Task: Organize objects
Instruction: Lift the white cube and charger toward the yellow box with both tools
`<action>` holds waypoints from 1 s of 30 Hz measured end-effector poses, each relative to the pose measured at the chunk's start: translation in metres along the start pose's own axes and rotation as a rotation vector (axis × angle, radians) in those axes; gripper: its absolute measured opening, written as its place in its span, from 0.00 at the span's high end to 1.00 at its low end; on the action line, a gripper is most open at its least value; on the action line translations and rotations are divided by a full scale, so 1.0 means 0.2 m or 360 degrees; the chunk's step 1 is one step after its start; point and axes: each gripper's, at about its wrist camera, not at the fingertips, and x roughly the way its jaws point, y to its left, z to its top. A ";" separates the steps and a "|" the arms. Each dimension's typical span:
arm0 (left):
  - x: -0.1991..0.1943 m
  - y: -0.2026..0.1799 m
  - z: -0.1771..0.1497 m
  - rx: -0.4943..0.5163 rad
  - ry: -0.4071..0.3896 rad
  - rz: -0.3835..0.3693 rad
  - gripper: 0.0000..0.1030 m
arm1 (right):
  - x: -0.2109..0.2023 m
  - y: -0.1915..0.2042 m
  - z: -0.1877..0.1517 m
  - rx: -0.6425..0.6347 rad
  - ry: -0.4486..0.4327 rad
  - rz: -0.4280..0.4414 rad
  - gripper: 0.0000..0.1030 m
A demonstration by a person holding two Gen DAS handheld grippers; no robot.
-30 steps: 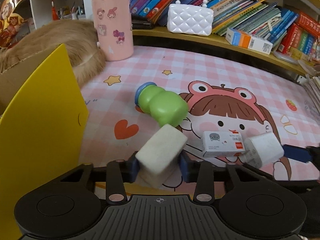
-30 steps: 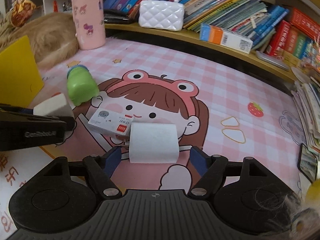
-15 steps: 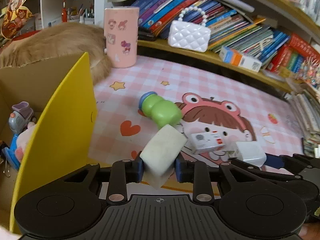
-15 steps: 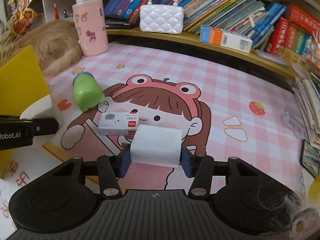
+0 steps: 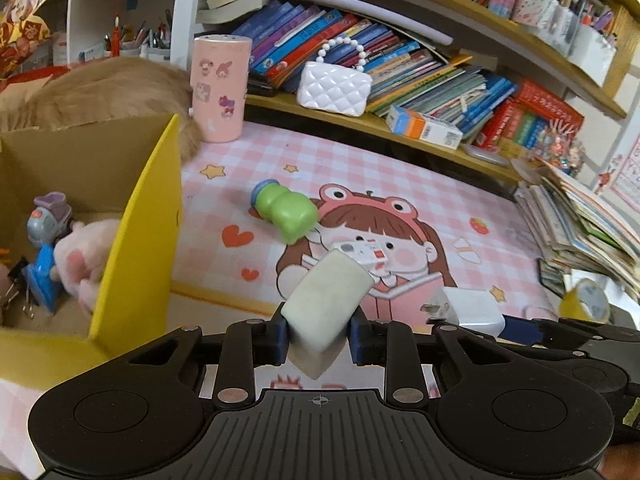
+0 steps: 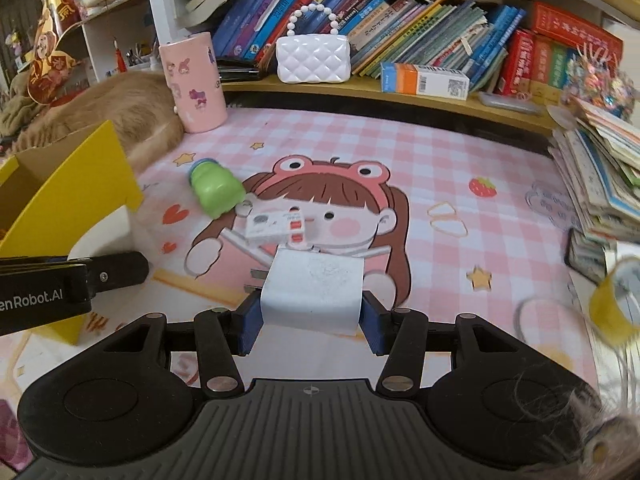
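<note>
My left gripper point(image 5: 318, 338) is shut on a tilted off-white eraser block point(image 5: 326, 302), held above the pink mat. The right gripper point(image 6: 310, 326) is shut on a white plug adapter point(image 6: 314, 292), also lifted; in the left wrist view that adapter point(image 5: 466, 308) shows at the right with its metal prongs pointing left. On the mat lie a green toy bottle point(image 5: 286, 210) and a small white box with red marks point(image 5: 362, 250). At the left stands an open yellow cardboard box point(image 5: 136, 236) with toys inside.
A pink cup point(image 5: 220, 88) and an orange furry animal point(image 5: 100, 92) sit at the back left. A shelf behind holds books and a white quilted purse point(image 5: 334, 88). Stacked books point(image 5: 580, 220) and yellow tape point(image 6: 614, 306) lie to the right.
Both grippers have risen from the mat with their objects. The right jaws closed onto the plug adapter. The yellow box's inside has come into view at the left.
</note>
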 end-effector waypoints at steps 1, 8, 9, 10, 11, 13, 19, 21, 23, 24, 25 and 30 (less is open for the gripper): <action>-0.02 0.01 -0.01 0.0002 -0.0003 -0.0010 0.75 | -0.02 0.02 -0.01 0.0001 0.0000 -0.0008 0.54; -0.17 0.09 -0.10 0.0014 -0.0016 -0.0090 0.75 | -0.16 0.16 -0.12 0.0019 0.0008 -0.0036 0.54; -0.19 0.10 -0.11 0.0015 -0.0017 -0.0099 0.75 | -0.18 0.20 -0.13 0.0018 0.0006 -0.0040 0.54; -0.21 0.12 -0.13 0.0017 -0.0018 -0.0107 0.75 | -0.20 0.23 -0.15 0.0019 0.0005 -0.0044 0.54; -0.23 0.14 -0.14 0.0019 -0.0019 -0.0112 0.75 | -0.22 0.26 -0.16 0.0022 0.0004 -0.0048 0.54; -0.28 0.18 -0.16 0.0014 -0.0022 -0.0121 0.75 | -0.26 0.32 -0.19 0.0026 0.0002 -0.0051 0.54; -0.44 0.34 -0.23 -0.0008 -0.0050 -0.0111 0.75 | -0.34 0.53 -0.26 -0.0005 0.0002 -0.0027 0.54; -0.49 0.39 -0.25 -0.0016 -0.0058 -0.0096 0.75 | -0.36 0.59 -0.28 -0.0017 0.0005 -0.0016 0.54; -0.53 0.44 -0.27 -0.0027 -0.0062 -0.0079 0.76 | -0.38 0.66 -0.31 -0.0028 0.0005 0.0003 0.54; -0.55 0.47 -0.28 -0.0032 -0.0062 -0.0070 0.75 | -0.39 0.69 -0.31 -0.0036 0.0006 0.0012 0.54; -0.56 0.49 -0.29 -0.0037 -0.0062 -0.0062 0.76 | -0.39 0.73 -0.32 -0.0046 0.0003 0.0022 0.54; -0.65 0.61 -0.34 -0.0069 -0.0071 -0.0015 0.76 | -0.42 0.86 -0.36 -0.0067 -0.0009 0.0060 0.54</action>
